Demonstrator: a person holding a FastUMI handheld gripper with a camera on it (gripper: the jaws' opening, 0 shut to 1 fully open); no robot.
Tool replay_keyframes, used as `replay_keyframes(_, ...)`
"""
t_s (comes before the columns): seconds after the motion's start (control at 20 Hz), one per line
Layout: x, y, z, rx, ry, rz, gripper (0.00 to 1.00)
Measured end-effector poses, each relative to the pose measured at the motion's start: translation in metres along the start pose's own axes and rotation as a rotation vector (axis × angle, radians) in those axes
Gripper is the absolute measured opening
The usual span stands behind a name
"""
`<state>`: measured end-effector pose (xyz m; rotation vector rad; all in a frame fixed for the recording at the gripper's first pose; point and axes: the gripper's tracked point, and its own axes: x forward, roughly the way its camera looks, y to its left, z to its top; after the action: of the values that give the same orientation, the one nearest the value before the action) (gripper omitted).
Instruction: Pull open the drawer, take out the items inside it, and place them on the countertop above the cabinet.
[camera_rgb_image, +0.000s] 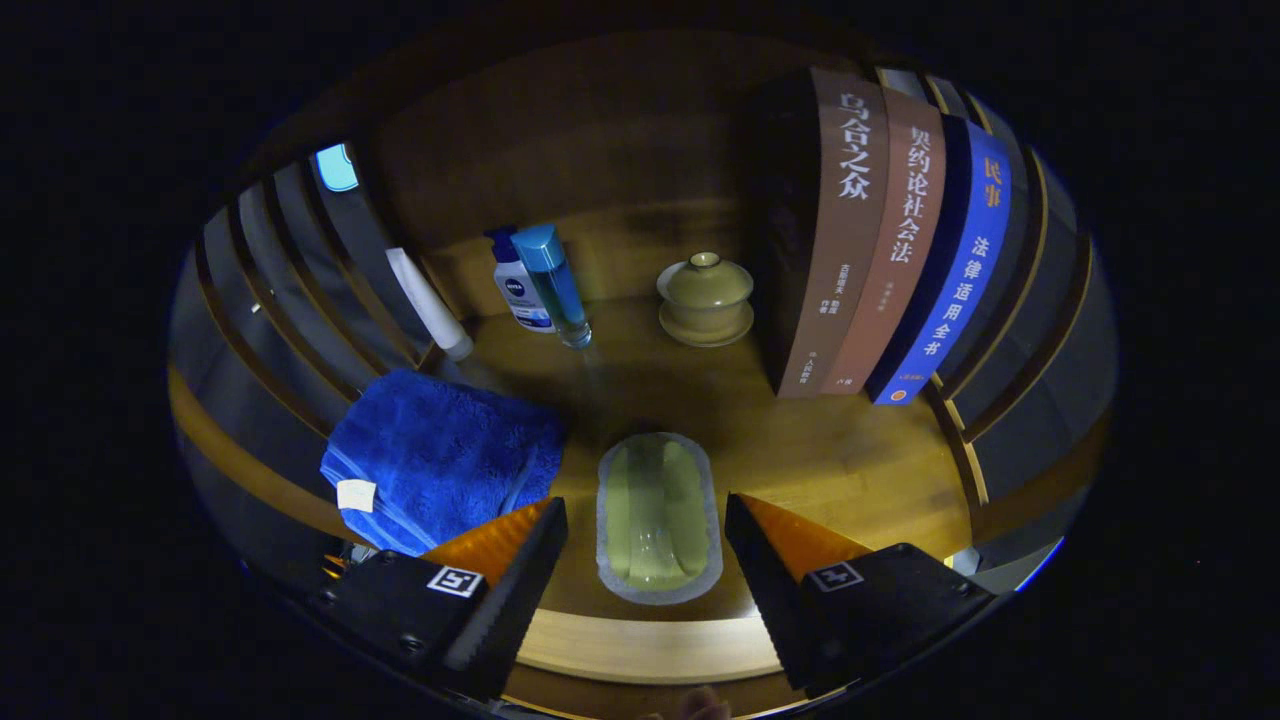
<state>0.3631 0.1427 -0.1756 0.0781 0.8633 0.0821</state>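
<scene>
One small oval dish (657, 515) lies on the wooden desk (850, 450), close to its front edge, and it sits just ahead of the gripper (646, 560), in the gap between the two fingers. The fingers are spread apart and touch nothing. The dish is pale green inside with a lighter grey rim, shallow and smooth, and it looks glossy, so it may slip if it is pushed.

Whether the dish was among the drawer items I cannot tell; the drawer itself I cannot make out. If the step in hand is setting the dish down, it seems finished, and the good way to go on is to pull the gripper straight back, keeping the fingers wide, so that neither tip drags the rim toward the front edge.

Just left of the dish a folded blue towel (440, 460) rests near the front left corner, with a white tag on it. Toward the back left stand a white bottle (516, 285) and a blue bottle (555, 280), touching or almost touching, and a white tube (428, 300) leans by the left side. At the back middle is a lidded cup on a saucer (705, 298). Three books (885, 240) stand upright along the right side, well apart from the dish.
</scene>
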Motion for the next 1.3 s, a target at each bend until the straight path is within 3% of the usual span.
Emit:
replay_keyframes(0.25, -0.045, 0.013, -0.001, -0.012, -0.146, 0.082, 1.0)
replay_keyframes(0.4, -0.085, 0.034, -0.012, 0.044, -0.279, 0.196, 1.0)
replay_keyframes(0.55, -0.131, 0.04, -0.028, 0.076, -0.417, 0.236, 1.0)
replay_keyframes(0.95, -0.203, 0.021, -0.095, 0.061, -0.692, 0.178, 0.99)
replay_keyframes(1.3, -0.197, 0.006, -0.182, -0.014, -0.782, 0.091, 0.99)
